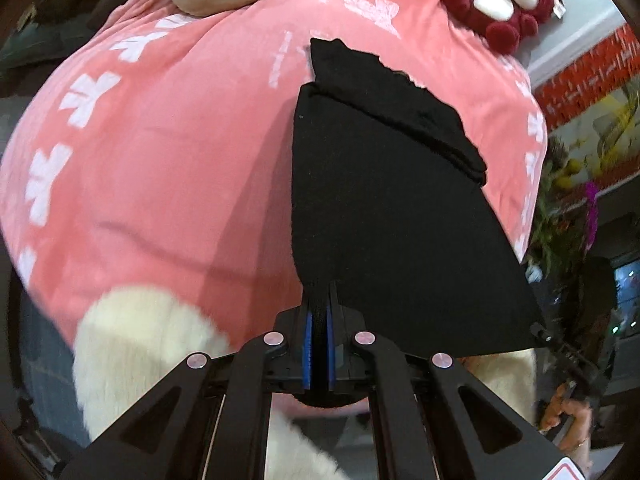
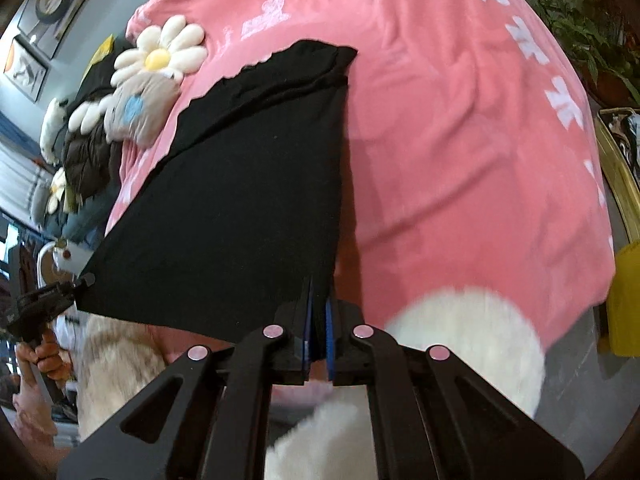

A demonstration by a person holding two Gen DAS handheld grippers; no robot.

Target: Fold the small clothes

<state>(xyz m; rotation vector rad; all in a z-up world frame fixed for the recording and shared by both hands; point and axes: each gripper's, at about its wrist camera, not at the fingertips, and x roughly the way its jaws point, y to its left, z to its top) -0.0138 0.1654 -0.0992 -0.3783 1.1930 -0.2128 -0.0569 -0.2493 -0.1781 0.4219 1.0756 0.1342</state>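
Mid-fold, both near corners lifted. Left gripper [image 1: 319,312] has its jaws pressed together on one near corner of the black garment [image 1: 384,208]; black fabric shows squeezed between the blue pads [image 1: 307,344]. Right gripper [image 2: 319,312] is the same on the other near corner, jaws pinching cloth. The near edge is stretched taut between the two and held off the pink blanket [image 1: 160,160].

The far end of the garment lies on the blanket, with a band already doubled over near the top [image 2: 280,80]. Can't tell what kind of garment it is.

Clutter around it: flower plush [image 2: 160,56] just beside the garment's far left corner, red-and-white plush toy [image 1: 508,0] well off to the far right. White fluffy thing [image 1: 140,352] sits under both grippers at the near edge, blurred, can't identify it.

My read: next move is carrying the held edge forward and over to the far end, both grippers level so the edge stays straight, then letting go once the corners line up. Risks: uneven tension skews the fold, and the left corner may land on the flower plush.
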